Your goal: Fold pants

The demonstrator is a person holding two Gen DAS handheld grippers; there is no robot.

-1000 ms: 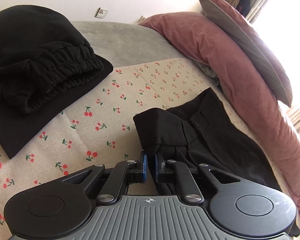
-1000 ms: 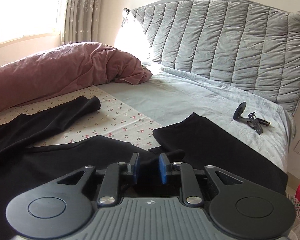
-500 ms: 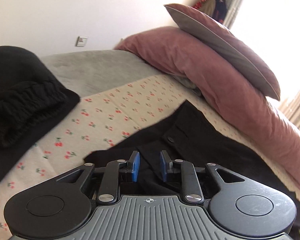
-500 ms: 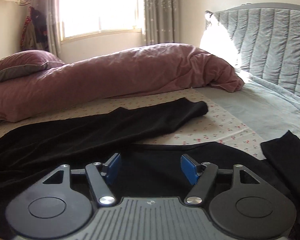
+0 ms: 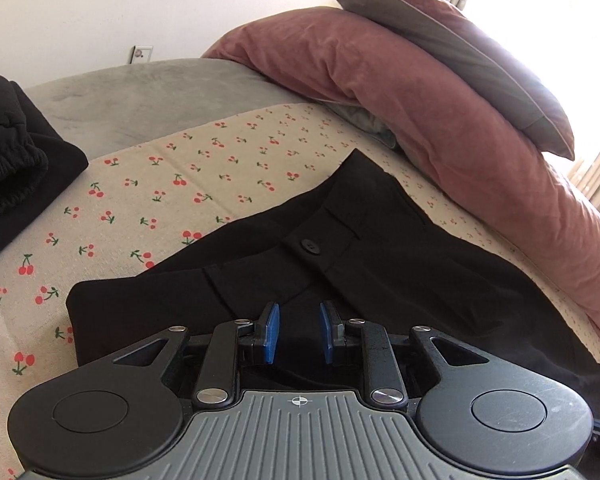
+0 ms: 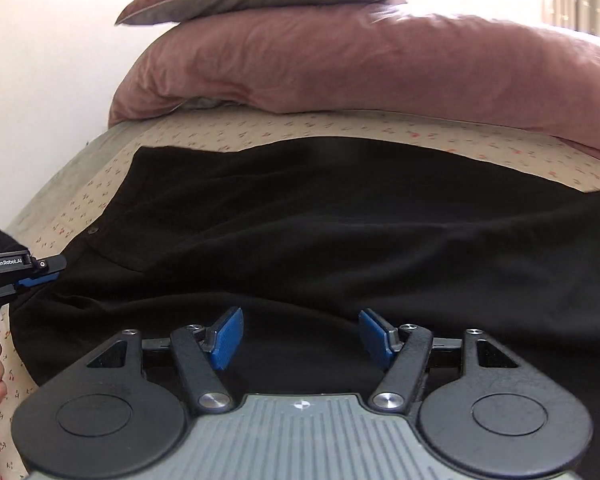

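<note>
Cherry-print sheet covers the bed, with a mauve duvet banked along the far right and a pillow on top of it. Black pants lie flat on the sheet, waistband and button facing up; bare sheet lies open to their left and far side, up to a second black garment at the left edge. On the right, the pants' edge runs close beside the duvet. The left gripper sits over the waistband, jaws a little apart, gripping nothing. The right gripper hovers over the pants, jaws spread wide and empty. A second ago both were pinched on cloth with the waistband folded over; since then both have released and the pants lie spread flat.
</note>
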